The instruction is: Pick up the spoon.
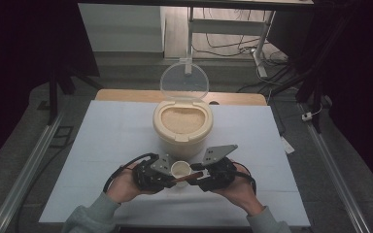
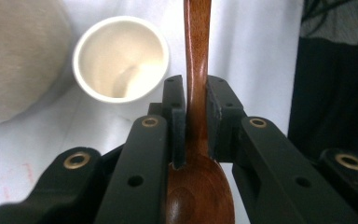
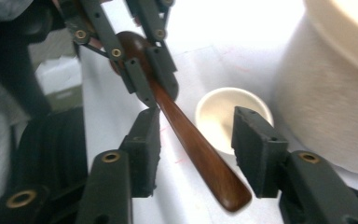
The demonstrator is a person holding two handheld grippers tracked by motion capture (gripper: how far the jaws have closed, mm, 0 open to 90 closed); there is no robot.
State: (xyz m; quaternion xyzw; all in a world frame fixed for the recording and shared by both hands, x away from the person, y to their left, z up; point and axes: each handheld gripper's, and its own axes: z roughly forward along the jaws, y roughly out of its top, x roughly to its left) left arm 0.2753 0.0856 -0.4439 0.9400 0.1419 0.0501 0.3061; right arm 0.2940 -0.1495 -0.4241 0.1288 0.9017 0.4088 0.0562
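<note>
Wooden spoon (image 2: 197, 93) is pinched at the neck by left gripper (image 2: 196, 121), bowl toward that hand, handle sticking out between the spread pads of right gripper (image 3: 196, 149), not touching either. Small white cup (image 1: 180, 170) sits between both grippers, just in front of the open rice container (image 1: 182, 127).

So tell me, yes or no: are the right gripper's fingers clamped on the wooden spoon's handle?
No, the right gripper stands open, its fingers apart from the wooden spoon handle between them.
</note>
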